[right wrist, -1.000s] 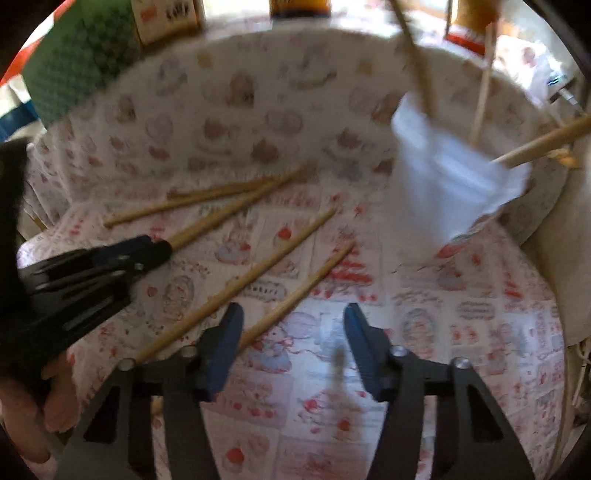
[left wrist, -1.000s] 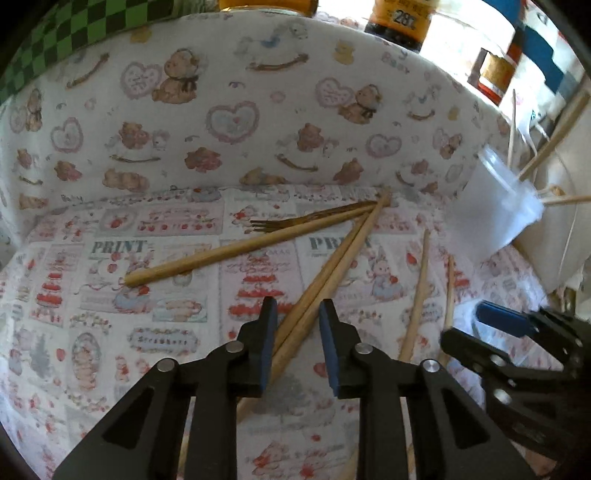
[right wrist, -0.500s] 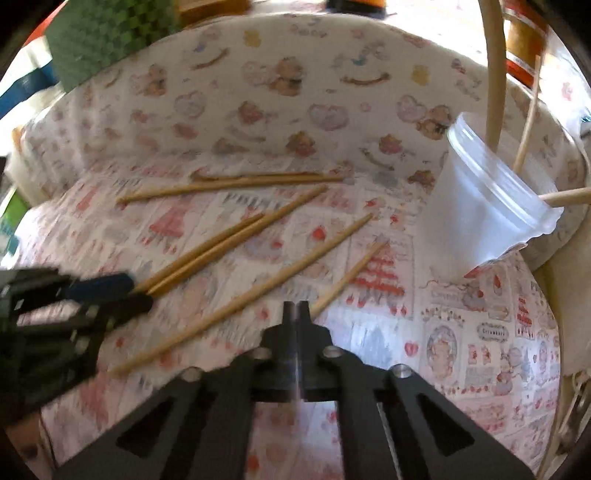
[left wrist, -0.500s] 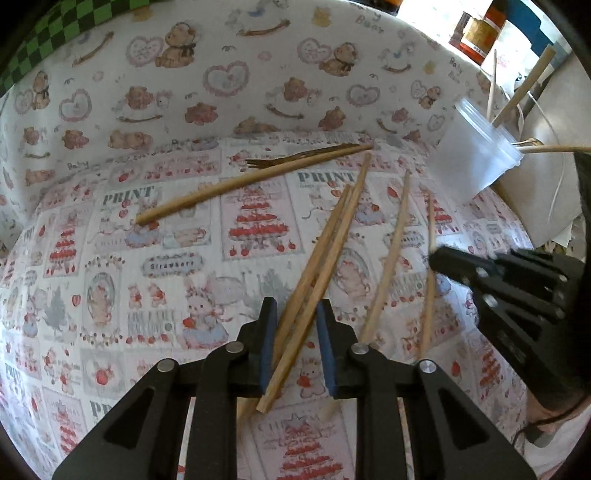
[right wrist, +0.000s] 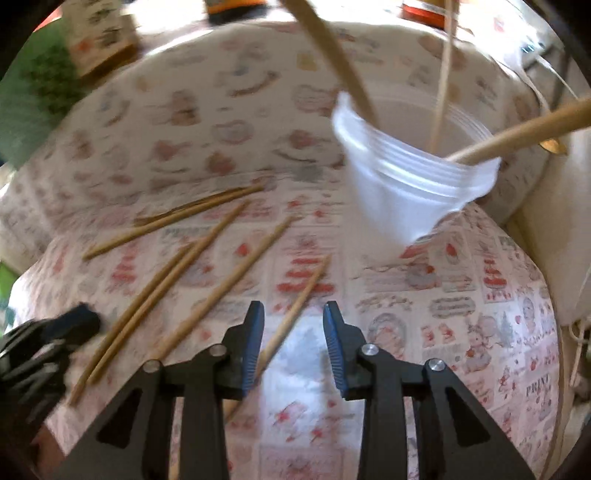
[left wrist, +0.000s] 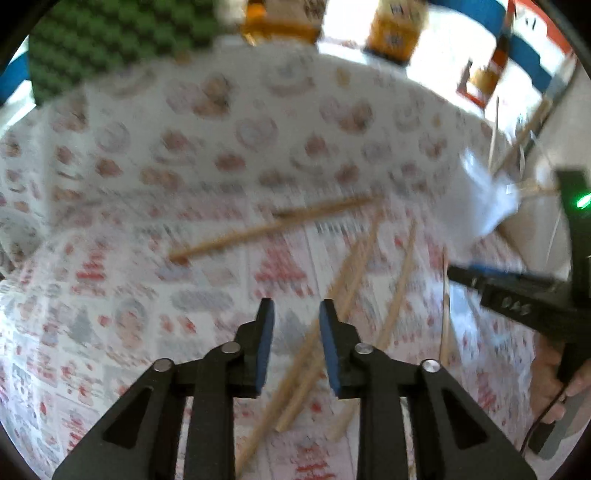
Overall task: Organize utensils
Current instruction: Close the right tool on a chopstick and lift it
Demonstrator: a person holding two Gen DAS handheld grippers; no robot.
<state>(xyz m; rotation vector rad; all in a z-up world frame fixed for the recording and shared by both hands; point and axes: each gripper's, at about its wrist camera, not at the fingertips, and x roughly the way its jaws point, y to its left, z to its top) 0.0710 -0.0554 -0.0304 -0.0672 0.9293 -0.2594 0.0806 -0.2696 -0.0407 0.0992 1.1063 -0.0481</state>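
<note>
Several wooden chopsticks lie loose on the printed cloth (left wrist: 110,280). My left gripper (left wrist: 295,314) hovers over a pair of chopsticks (left wrist: 354,266). Its jaws are opening, and the pair runs under the gap close to the right pad without being pressed. My right gripper (right wrist: 293,314) is also opening over a single chopstick (right wrist: 306,288) that lies between its blue pads, untouched. A translucent plastic cup (right wrist: 406,192) with chopsticks standing in it sits at the right, also visible as the cup (left wrist: 480,199). Each gripper shows in the other's view: the right gripper (left wrist: 517,295) and the left gripper (right wrist: 55,332).
More chopsticks (right wrist: 173,221) lie across the cloth toward the back left. Bottles and jars (left wrist: 395,33) stand behind the cloth's raised rear edge, next to a green foam pad (left wrist: 110,40). A pale wall or box (right wrist: 561,236) borders the right side. The view is motion-blurred.
The left jaws, close around the chopstick pair before, now stand wider and the view has pulled back. The right jaws went from fully shut to parted, over the single chopstick.
</note>
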